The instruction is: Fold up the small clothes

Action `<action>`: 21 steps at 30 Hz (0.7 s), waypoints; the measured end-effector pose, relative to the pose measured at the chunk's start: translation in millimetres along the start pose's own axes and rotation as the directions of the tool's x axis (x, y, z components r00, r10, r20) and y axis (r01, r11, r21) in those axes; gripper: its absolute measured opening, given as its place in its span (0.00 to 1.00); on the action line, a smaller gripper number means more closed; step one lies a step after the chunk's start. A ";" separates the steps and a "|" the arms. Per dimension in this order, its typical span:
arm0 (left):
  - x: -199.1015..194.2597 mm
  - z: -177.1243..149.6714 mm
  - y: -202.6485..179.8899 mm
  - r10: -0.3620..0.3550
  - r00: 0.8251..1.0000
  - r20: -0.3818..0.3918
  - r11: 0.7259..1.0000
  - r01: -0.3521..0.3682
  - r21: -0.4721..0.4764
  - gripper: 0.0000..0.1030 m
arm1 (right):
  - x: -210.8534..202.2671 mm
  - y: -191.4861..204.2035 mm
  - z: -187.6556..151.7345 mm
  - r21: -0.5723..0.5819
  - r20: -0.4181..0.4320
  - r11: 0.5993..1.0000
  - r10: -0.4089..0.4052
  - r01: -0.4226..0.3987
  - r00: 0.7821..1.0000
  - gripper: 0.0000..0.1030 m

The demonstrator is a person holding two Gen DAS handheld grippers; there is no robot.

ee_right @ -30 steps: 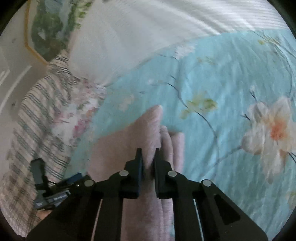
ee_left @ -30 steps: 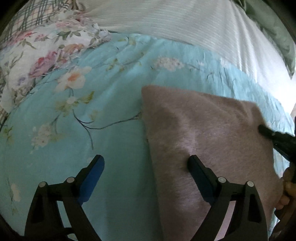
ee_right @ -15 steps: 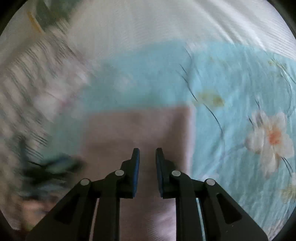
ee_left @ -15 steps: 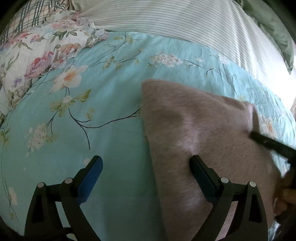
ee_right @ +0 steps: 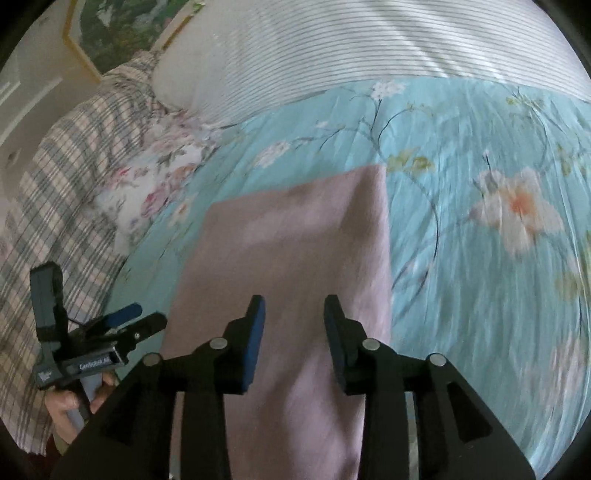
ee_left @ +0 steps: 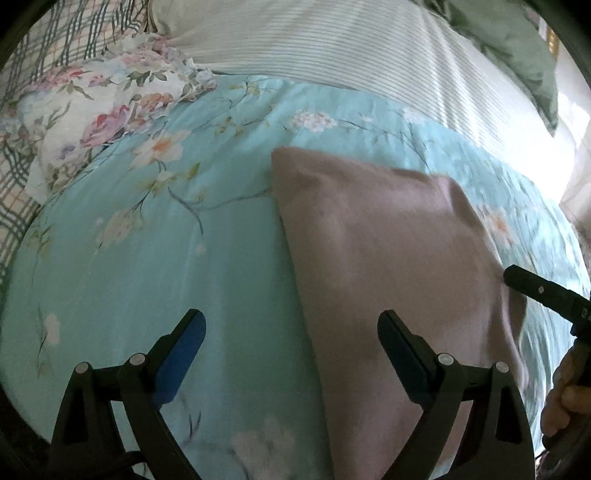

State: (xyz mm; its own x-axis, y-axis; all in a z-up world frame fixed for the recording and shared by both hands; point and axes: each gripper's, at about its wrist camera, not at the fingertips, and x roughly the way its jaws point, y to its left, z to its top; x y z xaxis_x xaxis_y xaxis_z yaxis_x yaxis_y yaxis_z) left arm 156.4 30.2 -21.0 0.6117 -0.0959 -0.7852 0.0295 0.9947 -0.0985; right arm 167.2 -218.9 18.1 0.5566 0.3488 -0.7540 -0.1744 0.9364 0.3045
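Right hand-held gripper (ee_right: 294, 325): jaws partly apart, just been opening, nothing clamped. The pink cloth (ee_right: 295, 251) shows in the gap between the blue pads (ee_right: 255, 336) but the pads don't press on it. The gripper hangs over the near part of the cloth, pointing down and away.

Left hand-held gripper (ee_left: 291, 332): jaws wide apart, nothing held. Its left finger (ee_left: 181, 347) is over bare bedspread, its right finger (ee_left: 402, 350) over the cloth, so the cloth's left edge runs through the gap. Can't tell whether either tip touches the fabric.

Pink cloth: folded, lies flat on the turquoise floral bedspread (ee_left: 129, 266), roughly rectangular, with a straight left edge and a sharp far-left corner. Surface looks fuzzy. In the left wrist view the right side has a raised fold line; the right gripper's black tip pokes in from the right edge beside it, with the right hand (ee_left: 565, 402) gripping the handle below.

In the right wrist view the left gripper sits low left, just off the cloth's left edge, with the left hand (ee_right: 74, 406) under it.

Further out: a floral pillow (ee_left: 110, 107) lies at the bedspread's far left, a plaid blanket (ee_right: 74, 166) beyond it, a striped white pillow (ee_left: 332, 48) across the back and a green cushion (ee_left: 517, 48) at top right. A framed picture (ee_right: 118, 33) is on the wall at top left of the right wrist view.
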 end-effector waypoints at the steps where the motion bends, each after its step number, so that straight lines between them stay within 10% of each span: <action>1: -5.6 -8.2 -2.2 0.005 1.000 -0.001 1.000 -0.005 0.007 0.92 | -3.8 1.8 -7.6 -0.001 -0.002 1.000 0.000 0.000 1.000 0.34; 14: -38.6 -96.9 -16.3 0.033 0.998 -0.058 0.995 -0.028 0.098 0.92 | -50.3 6.6 -91.3 -0.012 -0.044 0.998 -0.059 0.058 0.997 0.36; 18: -46.7 -118.4 -18.2 0.069 0.995 -0.065 0.990 -0.060 0.130 0.92 | -61.8 10.2 -108.7 -0.035 -0.052 0.995 -0.094 0.093 0.994 0.73; 21: -56.3 -130.3 -19.8 0.089 0.995 -0.045 0.983 -0.081 0.164 0.92 | -68.2 13.9 -121.2 -0.064 -0.058 0.991 -0.124 0.120 0.991 0.80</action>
State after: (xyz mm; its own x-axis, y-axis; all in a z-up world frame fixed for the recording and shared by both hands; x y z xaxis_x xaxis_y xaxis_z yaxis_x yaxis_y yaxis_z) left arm 18.4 11.0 -54.5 0.5753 -0.0084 -0.8179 0.1094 0.9917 0.0668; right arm 28.4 -225.0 3.2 0.5256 0.2315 -0.8186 -0.1581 0.9721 0.1735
